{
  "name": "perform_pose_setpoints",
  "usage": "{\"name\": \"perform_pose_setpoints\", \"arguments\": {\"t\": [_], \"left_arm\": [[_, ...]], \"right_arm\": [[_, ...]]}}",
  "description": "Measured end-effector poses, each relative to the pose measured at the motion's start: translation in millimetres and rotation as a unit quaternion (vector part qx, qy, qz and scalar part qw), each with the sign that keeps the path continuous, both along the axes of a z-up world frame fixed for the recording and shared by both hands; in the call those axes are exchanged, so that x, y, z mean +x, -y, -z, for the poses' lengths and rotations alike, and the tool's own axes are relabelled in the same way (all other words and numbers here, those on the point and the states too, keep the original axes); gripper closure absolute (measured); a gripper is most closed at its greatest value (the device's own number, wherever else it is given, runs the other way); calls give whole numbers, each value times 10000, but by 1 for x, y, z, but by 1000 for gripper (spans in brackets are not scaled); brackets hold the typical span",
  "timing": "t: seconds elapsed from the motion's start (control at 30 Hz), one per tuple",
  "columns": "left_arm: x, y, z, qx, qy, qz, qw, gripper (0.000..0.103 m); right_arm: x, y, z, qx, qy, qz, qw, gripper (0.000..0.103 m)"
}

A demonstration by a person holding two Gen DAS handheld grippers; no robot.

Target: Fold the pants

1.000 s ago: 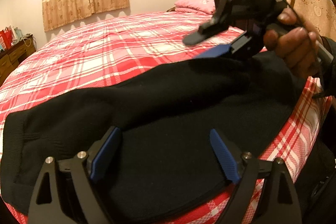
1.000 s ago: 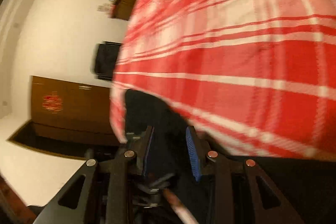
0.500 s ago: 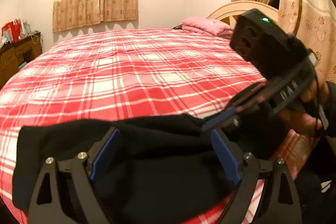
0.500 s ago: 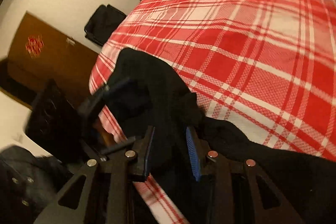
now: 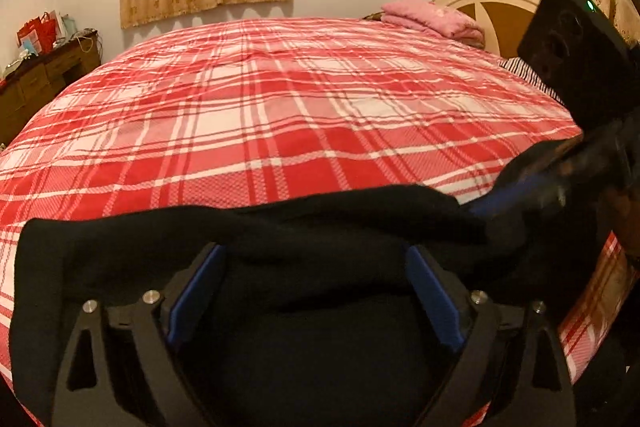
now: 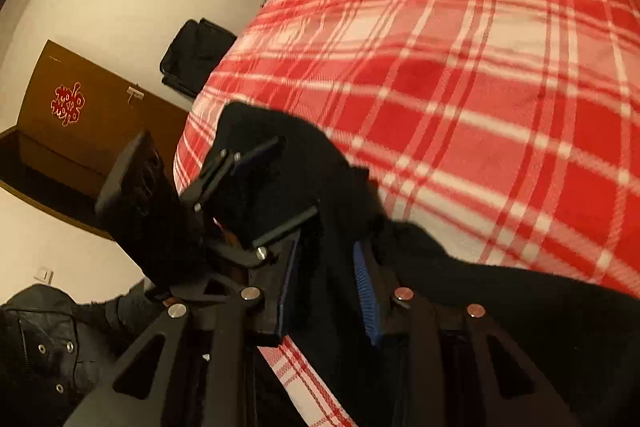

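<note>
- Black knit pants (image 5: pixel 248 243) are lying along the near edge of the red-and-white plaid bedspread (image 5: pixel 280 115), with a raised fold ridge running across the top layer.
- Left gripper (image 5: pixel 316 291), black frame with blue finger pads, is hovering over the dark fabric with its jaws spread wide; nothing is pinched between them.
- Right gripper (image 6: pixel 326 283) is pinching a bunched layer of the pants, jaws pressed close on the cloth near the bed edge.
- In the right wrist view the left gripper (image 6: pixel 266 187) is sitting just beside it, above the same black fabric, fingers apart.
- Step in hand looks like carrying one layer over to make the fold.
- To do it well: keep the right pinch firm and low, pull along the bed so the layer is not dragging the bottom layer with it.
- Left should be pressing or grabbing the matching edge so both corners travel level.
- Risk: knit is stretchy and slumping, ridge may bunch; smoothing is likely needed after.
</note>
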State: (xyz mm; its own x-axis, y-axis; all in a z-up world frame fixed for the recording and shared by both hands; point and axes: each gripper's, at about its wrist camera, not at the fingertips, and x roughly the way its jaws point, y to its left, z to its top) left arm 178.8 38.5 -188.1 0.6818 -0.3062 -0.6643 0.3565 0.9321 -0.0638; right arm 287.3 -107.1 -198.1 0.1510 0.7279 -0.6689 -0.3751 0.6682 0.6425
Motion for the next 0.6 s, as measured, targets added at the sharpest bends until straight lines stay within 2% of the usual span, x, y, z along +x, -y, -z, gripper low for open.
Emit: {"name": "perform_pose_setpoints", "arguments": {"t": [0.1, 0.27, 0.47, 0.53, 0.6], "left_arm": [[-2, 0, -1, 13, 43, -4, 10000, 8], [-1, 0, 1, 12, 74, 2, 10000, 8], [-2, 0, 2, -15, 111, 16, 9999, 8], [-3, 0, 3, -18, 126, 18, 9999, 8], [-4, -1, 3, -37, 147, 32, 9999, 8]], "right_arm": [[13, 13, -7, 178, -32, 398, 9990, 72], [32, 26, 5, -23, -326, 871, 9957, 74], [36, 14, 13, 32, -391, 666, 9970, 76], [33, 7, 12, -20, -354, 486, 9982, 81], [30, 2, 11, -98, -291, 405, 9987, 92]]}}
